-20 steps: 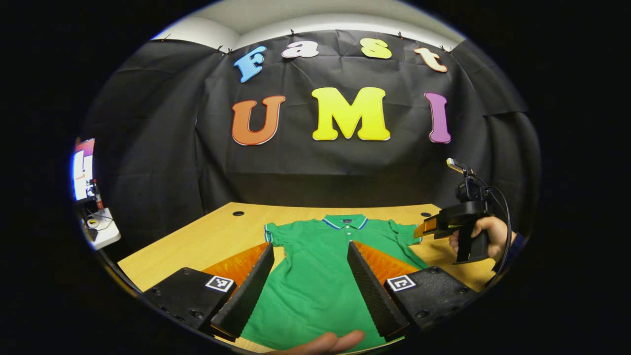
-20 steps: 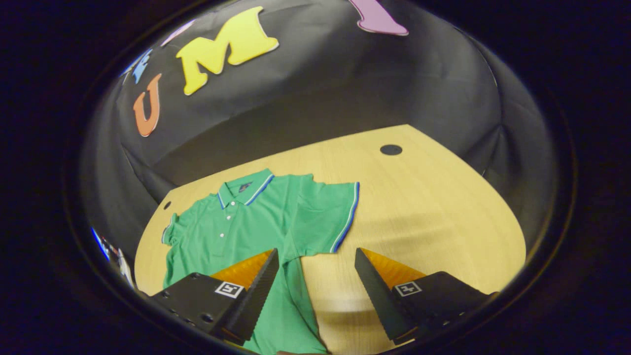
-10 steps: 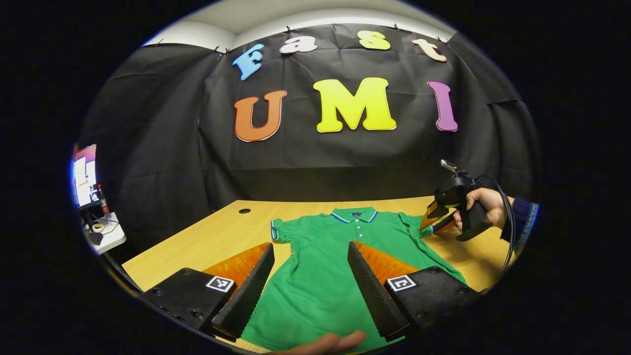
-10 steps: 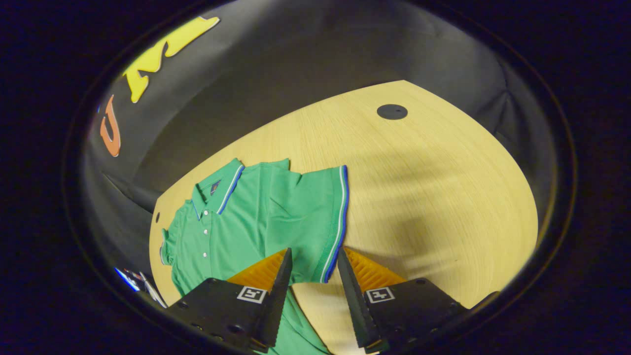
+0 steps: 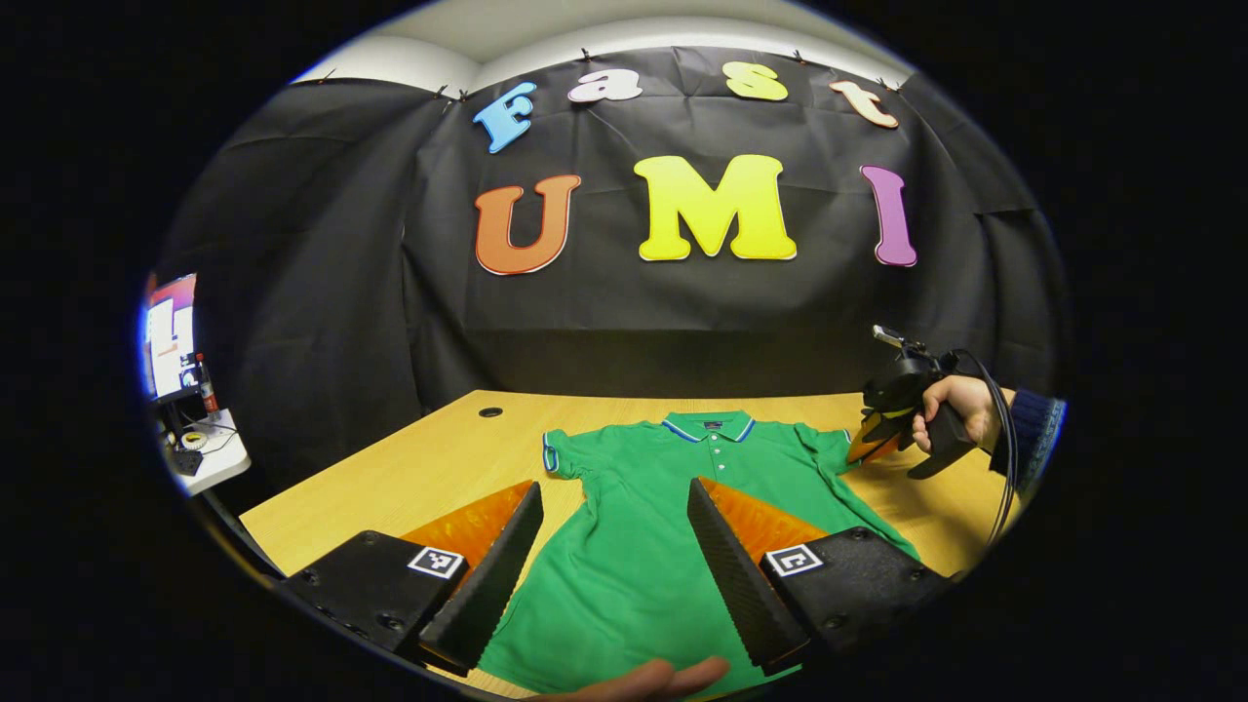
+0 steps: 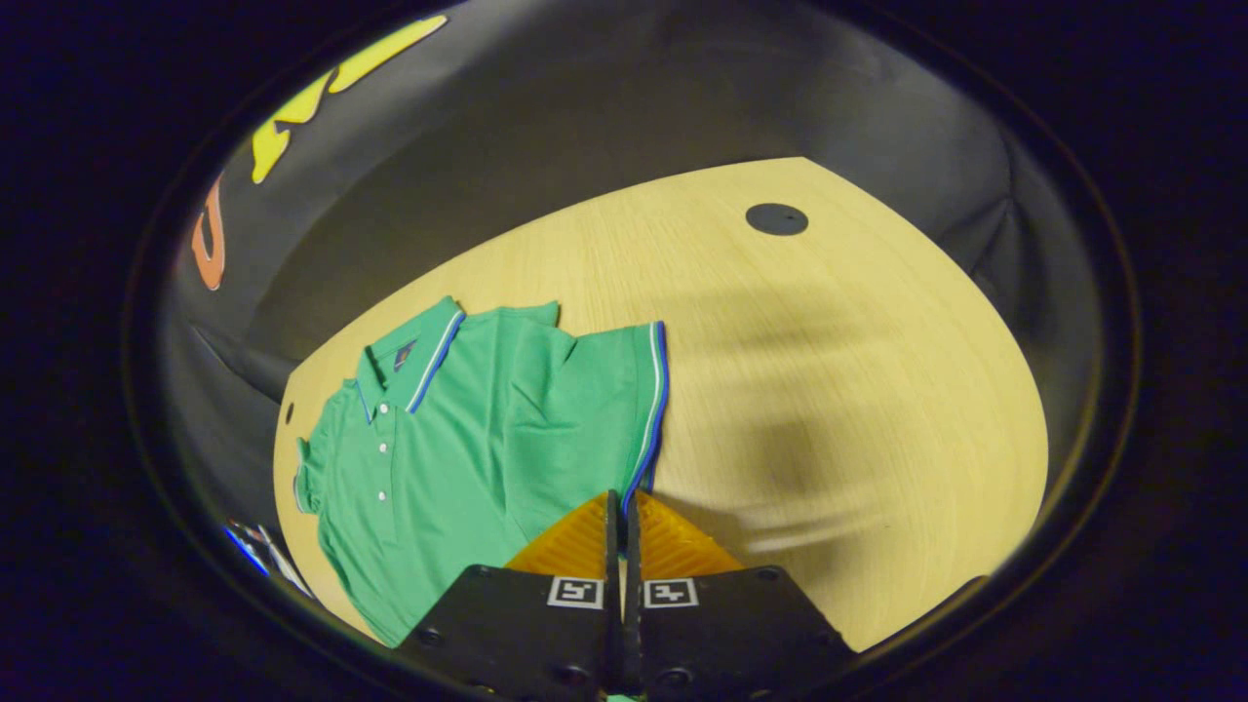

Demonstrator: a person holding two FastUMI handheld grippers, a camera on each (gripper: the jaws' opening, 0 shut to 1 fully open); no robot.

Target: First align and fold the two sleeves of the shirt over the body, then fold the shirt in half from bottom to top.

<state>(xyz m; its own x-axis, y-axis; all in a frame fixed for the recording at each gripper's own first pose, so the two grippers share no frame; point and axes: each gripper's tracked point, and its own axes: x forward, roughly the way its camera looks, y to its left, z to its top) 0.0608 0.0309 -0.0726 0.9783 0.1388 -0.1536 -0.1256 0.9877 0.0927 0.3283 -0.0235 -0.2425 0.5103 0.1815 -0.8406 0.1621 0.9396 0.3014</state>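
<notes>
A green polo shirt (image 5: 643, 546) with blue-and-white trim lies flat, collar away from me, on a wooden table (image 5: 439, 468). My left gripper (image 5: 614, 486) hovers open over the shirt's lower body with nothing between its fingers. A fingertip of a hand (image 5: 634, 678) shows at the bottom edge. Farther right, a hand (image 5: 960, 405) holds my right gripper (image 5: 873, 444) down at the shirt's right sleeve. In the right gripper view the shirt (image 6: 458, 439) lies to the left, and my right gripper (image 6: 621, 499) is shut on the striped cuff of the sleeve (image 6: 604, 409).
Bare table (image 6: 829, 390) stretches right of the sleeve, with a round cable hole (image 6: 777, 218) near the far corner and another hole (image 5: 490, 411) at the back left. A lit monitor (image 5: 171, 336) and a small white stand sit off the table's left side.
My right gripper came down to the sleeve cuff and went from wide open to shut on it. The left gripper has barely moved and stays open.
</notes>
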